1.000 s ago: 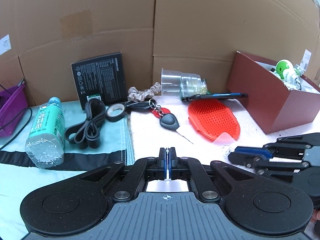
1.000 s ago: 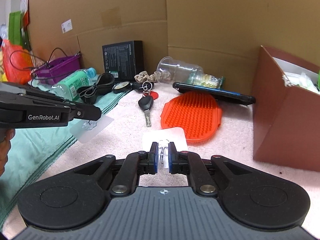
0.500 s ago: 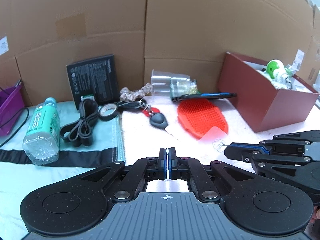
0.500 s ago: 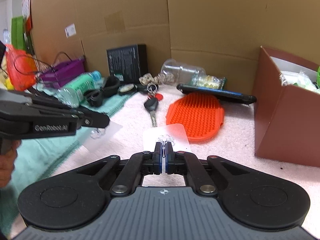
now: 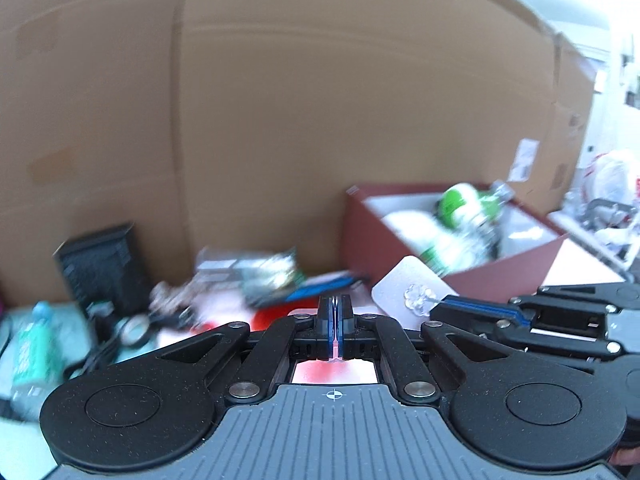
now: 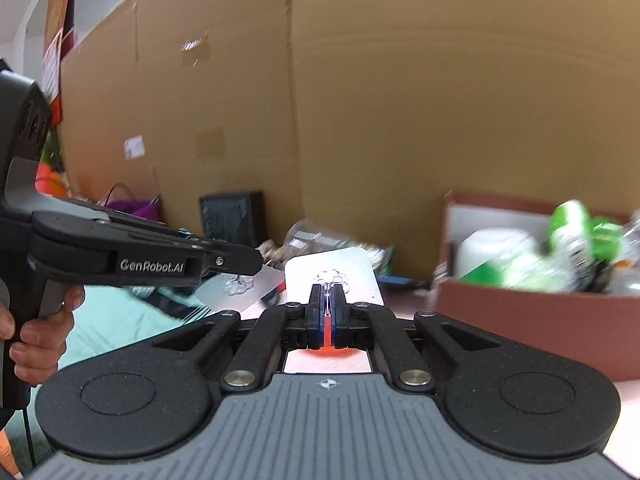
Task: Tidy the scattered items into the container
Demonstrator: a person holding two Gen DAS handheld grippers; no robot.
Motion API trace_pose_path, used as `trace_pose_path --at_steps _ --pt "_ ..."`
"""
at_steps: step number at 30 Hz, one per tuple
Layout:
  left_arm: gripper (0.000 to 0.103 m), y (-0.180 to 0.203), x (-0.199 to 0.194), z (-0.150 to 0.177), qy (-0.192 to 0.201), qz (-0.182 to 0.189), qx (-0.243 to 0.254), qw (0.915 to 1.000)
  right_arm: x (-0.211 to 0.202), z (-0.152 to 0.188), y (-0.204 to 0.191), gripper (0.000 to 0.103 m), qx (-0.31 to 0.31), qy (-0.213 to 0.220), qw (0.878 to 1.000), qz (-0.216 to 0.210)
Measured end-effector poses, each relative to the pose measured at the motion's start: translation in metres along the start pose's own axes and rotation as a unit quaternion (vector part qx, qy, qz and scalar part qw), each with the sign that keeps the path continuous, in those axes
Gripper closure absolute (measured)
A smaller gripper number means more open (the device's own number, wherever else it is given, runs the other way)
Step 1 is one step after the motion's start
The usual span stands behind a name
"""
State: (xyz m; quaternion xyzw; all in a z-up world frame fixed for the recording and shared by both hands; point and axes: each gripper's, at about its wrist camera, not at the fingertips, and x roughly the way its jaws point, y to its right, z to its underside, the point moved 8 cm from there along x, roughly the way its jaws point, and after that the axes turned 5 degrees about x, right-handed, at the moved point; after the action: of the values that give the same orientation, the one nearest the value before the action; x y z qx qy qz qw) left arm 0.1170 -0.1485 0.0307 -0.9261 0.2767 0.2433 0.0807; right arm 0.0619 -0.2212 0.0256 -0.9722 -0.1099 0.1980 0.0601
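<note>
My right gripper (image 6: 328,300) is shut on a white card with a clear hook (image 6: 330,276), held up in the air. The left wrist view shows that card (image 5: 412,286) at the tip of the right gripper (image 5: 438,308), in front of the dark red box (image 5: 368,236). My left gripper (image 5: 335,308) is shut. The right wrist view shows it (image 6: 260,266) pinching a second clear hook card (image 6: 240,286); in its own view that card is hidden. The red box (image 6: 520,312) stands at the right and holds green and white bottles (image 6: 568,236).
Blurred clutter lies on the towel below: a black box (image 5: 100,268), a water bottle (image 5: 32,352), a blue phone (image 5: 320,284) and a clear cup (image 6: 308,236). A cardboard wall (image 5: 280,120) closes the back. A purple basket (image 6: 136,204) stands far left. A hand (image 6: 36,332) grips the left handle.
The right jaws closed on their hook card. Both grippers then rose off the towel with their cards and swung toward the red box, which now shows its inside.
</note>
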Motion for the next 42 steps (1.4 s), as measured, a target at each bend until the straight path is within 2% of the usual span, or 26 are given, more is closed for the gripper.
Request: trace_pose_path --at_steps 7,11,14,18,22,28,29,30,32,33,34,35,36,38,40,42 --pt "0.103 0.051 0.028 -0.048 0.013 0.04 0.016 0.999 -0.031 -0.023 0.055 0.1 0.014 0.048 0.997 0.058" --pt "0.103 0.069 0.051 -0.073 0.015 0.046 0.026 0.9985 -0.044 -0.033 0.095 0.1 0.032 0.067 0.993 0.097" --pt "0.103 0.077 0.073 -0.083 0.005 0.036 0.028 0.9989 -0.041 -0.041 0.124 0.1 0.053 0.069 0.99 0.113" --pt "0.103 0.079 0.111 -0.088 -0.021 0.027 0.024 0.9991 -0.026 -0.046 0.144 0.1 0.054 0.061 0.989 0.12" --pt "0.103 0.071 0.144 -0.087 -0.048 0.019 0.014 0.9986 0.005 -0.039 0.148 0.1 0.049 0.036 0.992 0.112" --pt "0.103 0.067 0.164 -0.076 -0.067 0.021 0.018 0.9973 0.031 -0.028 0.148 0.1 0.048 0.009 0.994 0.096" --pt "0.1 0.066 0.163 -0.075 -0.068 0.022 0.018 0.9973 0.034 -0.027 0.147 0.099 0.047 0.006 0.994 0.095" --pt "0.081 0.066 0.163 -0.074 -0.069 0.024 0.018 0.9971 0.036 -0.026 0.147 0.099 0.046 0.003 0.995 0.094" --pt "0.075 0.066 0.162 -0.073 -0.068 0.025 0.021 0.9972 0.043 -0.024 0.146 0.099 0.049 -0.004 0.995 0.092" --pt "0.06 0.066 0.161 -0.072 -0.065 0.024 0.022 0.9973 0.044 -0.023 0.146 0.099 0.048 -0.007 0.995 0.092" --pt "0.037 0.065 0.158 -0.072 -0.06 0.021 0.022 0.9977 0.044 -0.022 0.145 0.096 0.044 -0.009 0.995 0.094" --pt "0.027 0.064 0.155 -0.074 -0.054 0.017 0.02 0.9982 0.043 -0.021 0.144 0.083 0.04 -0.008 0.994 0.097" --pt "0.018 0.063 0.151 -0.074 -0.044 0.014 0.017 0.9988 0.041 -0.02 0.143 0.062 0.036 -0.005 0.994 0.101" --pt "0.015 0.063 0.143 -0.075 -0.032 0.012 0.019 0.9992 0.036 -0.022 0.14 0.039 0.023 0.008 0.994 0.111" --pt "0.004 0.064 0.138 -0.073 -0.031 0.015 0.022 0.9992 0.031 -0.023 0.137 0.036 0.009 0.016 0.993 0.119" --pt "0.0 0.067 0.131 -0.069 -0.03 0.018 0.023 0.9991 0.028 -0.023 0.134 0.017 0.005 0.021 0.992 0.124"
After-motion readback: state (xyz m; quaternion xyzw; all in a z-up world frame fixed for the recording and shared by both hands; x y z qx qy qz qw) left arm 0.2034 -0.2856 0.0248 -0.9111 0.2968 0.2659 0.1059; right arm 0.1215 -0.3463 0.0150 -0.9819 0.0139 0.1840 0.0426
